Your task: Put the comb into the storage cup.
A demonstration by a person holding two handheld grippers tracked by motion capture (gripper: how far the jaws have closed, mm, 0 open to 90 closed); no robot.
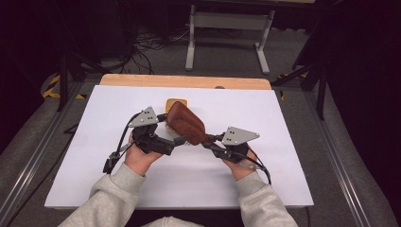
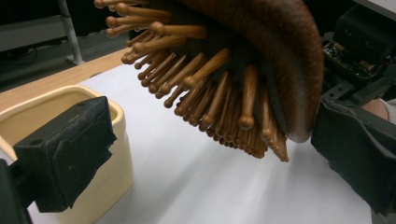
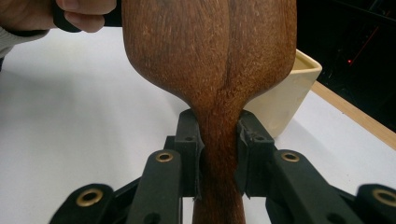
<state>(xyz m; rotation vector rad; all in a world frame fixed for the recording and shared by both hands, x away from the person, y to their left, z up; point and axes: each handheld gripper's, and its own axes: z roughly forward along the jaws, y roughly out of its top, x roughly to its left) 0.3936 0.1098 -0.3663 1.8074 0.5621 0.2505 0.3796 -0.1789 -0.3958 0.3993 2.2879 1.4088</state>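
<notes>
A brown wooden hairbrush (image 1: 187, 124) with wooden pins (image 2: 210, 98) hangs tilted above the white board. My right gripper (image 3: 218, 149) is shut on its narrow handle (image 3: 219, 140), one pad pressed on each side. In the high view the right gripper (image 1: 206, 140) sits at the brush's lower right end. My left gripper (image 2: 212, 158) is open, its pads wide apart below the pin side of the brush head and not touching it. Seen from above, the left gripper (image 1: 172, 128) is against the brush's left side. A cream square cup (image 1: 177, 101) stands just behind the brush.
The white board (image 1: 94, 156) covers a table whose wooden edge (image 1: 184, 81) shows at the back. The cream cup (image 2: 98, 182) stands close to my left gripper's left pad. White table legs (image 1: 227, 28) and cables lie on the floor beyond.
</notes>
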